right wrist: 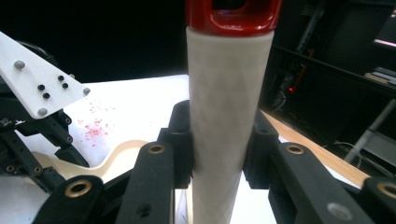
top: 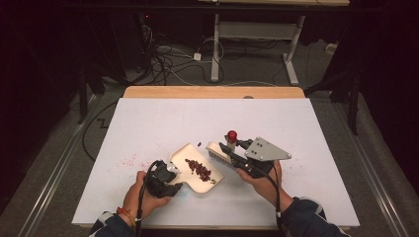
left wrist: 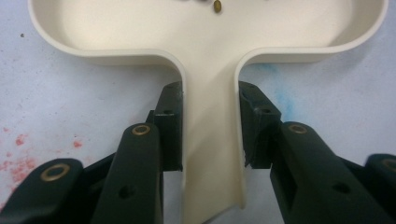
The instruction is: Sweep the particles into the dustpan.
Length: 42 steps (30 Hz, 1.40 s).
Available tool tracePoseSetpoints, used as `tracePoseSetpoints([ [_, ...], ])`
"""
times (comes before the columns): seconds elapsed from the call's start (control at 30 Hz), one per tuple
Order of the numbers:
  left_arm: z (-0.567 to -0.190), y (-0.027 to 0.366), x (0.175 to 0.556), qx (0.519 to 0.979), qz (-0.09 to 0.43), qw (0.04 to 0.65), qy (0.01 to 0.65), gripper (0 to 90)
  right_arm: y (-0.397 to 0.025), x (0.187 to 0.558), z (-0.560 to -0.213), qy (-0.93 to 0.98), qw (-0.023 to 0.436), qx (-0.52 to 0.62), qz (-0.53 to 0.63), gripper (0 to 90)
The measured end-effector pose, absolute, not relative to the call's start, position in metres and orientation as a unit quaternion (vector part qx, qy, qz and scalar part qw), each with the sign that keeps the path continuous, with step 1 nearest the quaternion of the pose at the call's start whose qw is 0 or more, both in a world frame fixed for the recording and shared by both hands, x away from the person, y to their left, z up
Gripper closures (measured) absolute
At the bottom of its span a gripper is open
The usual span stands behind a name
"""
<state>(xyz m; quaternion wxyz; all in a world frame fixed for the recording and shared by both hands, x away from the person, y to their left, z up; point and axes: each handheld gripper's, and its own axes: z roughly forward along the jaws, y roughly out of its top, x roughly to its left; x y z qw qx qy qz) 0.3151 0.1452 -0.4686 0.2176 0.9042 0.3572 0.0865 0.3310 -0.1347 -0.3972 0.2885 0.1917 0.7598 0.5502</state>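
Note:
A cream dustpan [top: 185, 153] lies on the white table, with a heap of dark red bits [top: 198, 169] inside it. My left gripper [top: 173, 175] is shut on the dustpan's handle [left wrist: 211, 154], a jaw pressing each side of it; the left gripper [left wrist: 210, 135] looks into the pan [left wrist: 210, 56]. My right gripper [top: 233, 147] is shut on a small brush [top: 218, 153], whose bristles rest by the pan's right edge. The brush's white handle [right wrist: 229, 102] with a red end [top: 231, 134] stands upright between the right gripper's [right wrist: 217, 154] jaws.
Faint red stains [top: 131, 160] speckle the white table [top: 296, 123] left of the pan. One dark bit [top: 199, 143] lies just beyond the pan. A wooden strip [top: 212, 92] runs along the table's far edge; cables and desk legs lie on the floor beyond.

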Motion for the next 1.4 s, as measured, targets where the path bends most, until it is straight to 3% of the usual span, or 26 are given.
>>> tracePoseSetpoints([
  [0.53,-0.468,0.143,0.315,0.898,0.084,0.227,0.368,63.9,-0.101,0.318,-0.400,0.772,0.236,0.177,0.564,69.4],
  [0.83,-0.468,0.145,0.315,0.898,0.083,0.228,0.366,63.8,-0.105,0.315,-0.395,0.765,0.245,0.172,0.570,69.4],
  [1.4,-0.468,0.161,0.323,0.893,0.077,0.228,0.379,63.8,-0.128,0.383,-0.379,0.741,0.295,0.222,0.561,69.4],
])
